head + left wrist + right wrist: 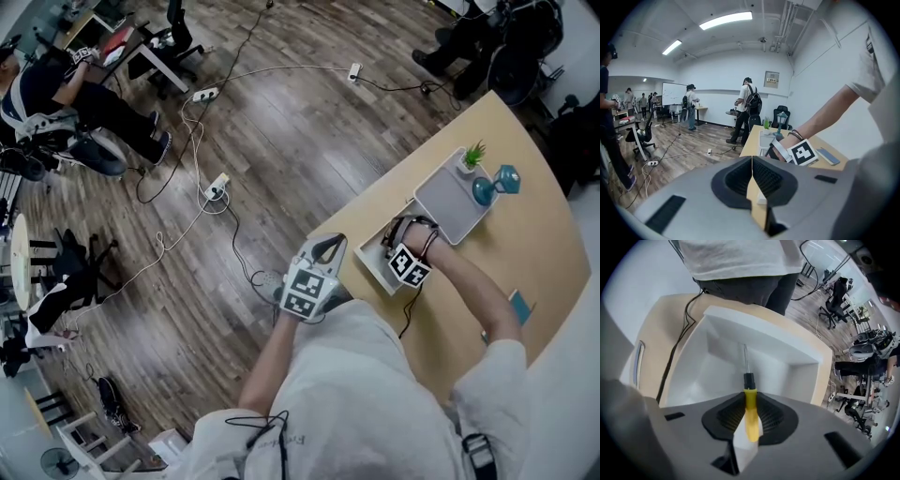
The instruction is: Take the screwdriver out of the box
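Right gripper: the right gripper (751, 400) is pointing straight down into the box, jaws clamped partway closed on a yellow handle. That's a firm hold.
Held thing: it's the screwdriver (749, 380). The handle sits between the ribbed pads, with the black collar and thin metal shaft sticking out past the fingertips.
Screwdriver's place: it is inside the box (790, 355). The shaft reaches toward the white floor, and I can't tell whether the tip touches it.
Box: white, open-topped and walled, it sits at the near edge of the table (525, 244), right under the right hand.
Left gripper: the left gripper (752, 176) has its jaws pressed together with nothing between the pads. It's tilted a little downward.
Left gripper's place: it is held off the table's edge, out over the wooden floor (272, 159) and beside the box without touching it.
Black cable: the black cable (677, 350) trails across the tabletop along one side of the box.
Tray: a grey tray (450, 202) lies just past the box on the far side.
On the tray's far end: a small green plant (473, 155) at the corner, with a teal lamp-shaped ornament (495, 184) next to it.
Phone: the phone (828, 156) lies flat on the table, well apart from the box.
Room: power strips and cables on the floor, people at desks in the background.
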`<state>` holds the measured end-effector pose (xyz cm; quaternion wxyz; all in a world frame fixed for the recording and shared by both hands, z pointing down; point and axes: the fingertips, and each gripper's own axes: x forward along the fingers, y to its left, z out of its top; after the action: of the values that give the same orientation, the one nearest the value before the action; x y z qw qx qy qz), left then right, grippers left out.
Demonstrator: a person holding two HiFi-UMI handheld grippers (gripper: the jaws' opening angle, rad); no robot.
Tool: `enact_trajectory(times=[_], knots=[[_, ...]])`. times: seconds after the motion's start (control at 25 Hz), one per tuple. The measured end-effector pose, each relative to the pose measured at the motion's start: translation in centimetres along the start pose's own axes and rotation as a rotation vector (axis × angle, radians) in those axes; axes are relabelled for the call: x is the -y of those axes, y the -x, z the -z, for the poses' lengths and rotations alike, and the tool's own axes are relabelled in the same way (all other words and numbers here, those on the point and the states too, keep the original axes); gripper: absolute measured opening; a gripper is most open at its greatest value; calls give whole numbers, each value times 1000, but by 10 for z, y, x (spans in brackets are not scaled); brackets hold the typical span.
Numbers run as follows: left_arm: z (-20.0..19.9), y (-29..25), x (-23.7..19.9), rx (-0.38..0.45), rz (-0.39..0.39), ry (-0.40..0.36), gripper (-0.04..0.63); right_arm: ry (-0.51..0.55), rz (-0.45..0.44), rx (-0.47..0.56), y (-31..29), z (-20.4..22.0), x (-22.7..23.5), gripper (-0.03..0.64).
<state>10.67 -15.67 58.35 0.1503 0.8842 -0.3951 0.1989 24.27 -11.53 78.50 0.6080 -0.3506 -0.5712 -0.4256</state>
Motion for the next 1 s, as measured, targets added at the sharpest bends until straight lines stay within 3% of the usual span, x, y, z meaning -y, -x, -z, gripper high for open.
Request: enact_trajectory(times=[0.36, 0.6, 0.84, 1.0], knots=[[-4, 8, -7, 22, -18, -1, 6, -110, -9, -43, 4, 2, -2, 77], [-12, 8, -3, 33, -8, 15, 6, -253, 72, -72, 16, 14, 1, 77], [-16, 6, -8, 30, -10, 16, 6, -459, 155, -116, 37, 44, 4, 77], [-21, 2, -14, 61, -16, 26, 6, -727, 253, -43, 61, 54, 11, 78]])
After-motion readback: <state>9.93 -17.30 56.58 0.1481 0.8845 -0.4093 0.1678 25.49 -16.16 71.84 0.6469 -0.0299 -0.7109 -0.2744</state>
